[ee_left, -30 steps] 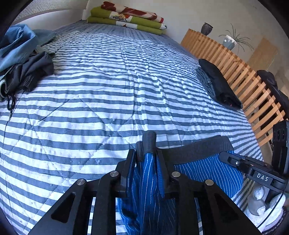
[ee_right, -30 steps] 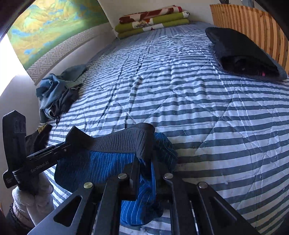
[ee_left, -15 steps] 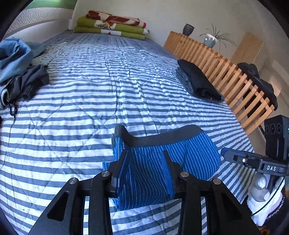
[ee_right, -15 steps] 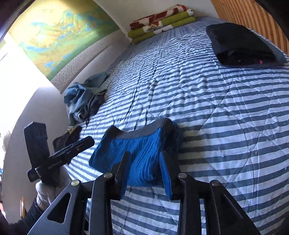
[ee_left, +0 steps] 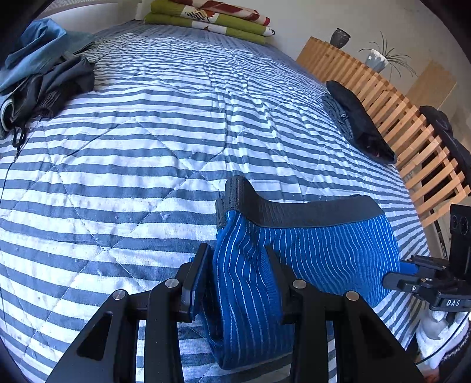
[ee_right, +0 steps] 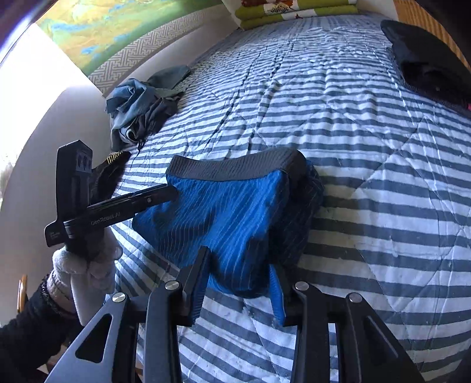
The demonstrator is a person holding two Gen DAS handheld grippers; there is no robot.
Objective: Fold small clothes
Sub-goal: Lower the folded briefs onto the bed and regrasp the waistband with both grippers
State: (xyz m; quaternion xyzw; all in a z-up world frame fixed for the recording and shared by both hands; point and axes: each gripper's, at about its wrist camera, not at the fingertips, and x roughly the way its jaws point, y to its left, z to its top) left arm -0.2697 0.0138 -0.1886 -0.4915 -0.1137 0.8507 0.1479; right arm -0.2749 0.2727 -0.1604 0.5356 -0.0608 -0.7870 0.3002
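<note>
The striped quilt (ee_left: pixel 141 165) covers the bed and carries every item. Along its left edge a heap of unfolded clothes (ee_left: pixel 38 76) is seen; against the slatted wooden rail (ee_left: pixel 391 123) at the right edge a dark folded garment (ee_left: pixel 359 129) is laid. Folded blankets (ee_left: pixel 212 17) are stacked at the far edge.

The blue striped boxer briefs (ee_left: pixel 318 250), with a dark waistband, are laid at the near edge, partly bunched.

A second ago both ends of the briefs were pinched and lifted; now they are released onto the quilt. The left gripper (ee_left: pixel 238 282) is held at a narrow gap, with a fold of cloth standing loosely between its jaws. The jaws of the right gripper (ee_right: pixel 241 280) are opening, and the hem is draped between them without being clamped. By this the placing step is judged complete, and flattening or the first fold is judged next.

Broad open quilt is available beyond the briefs towards the centre. The near edge lies just beside the garment, so little room is left there.
</note>
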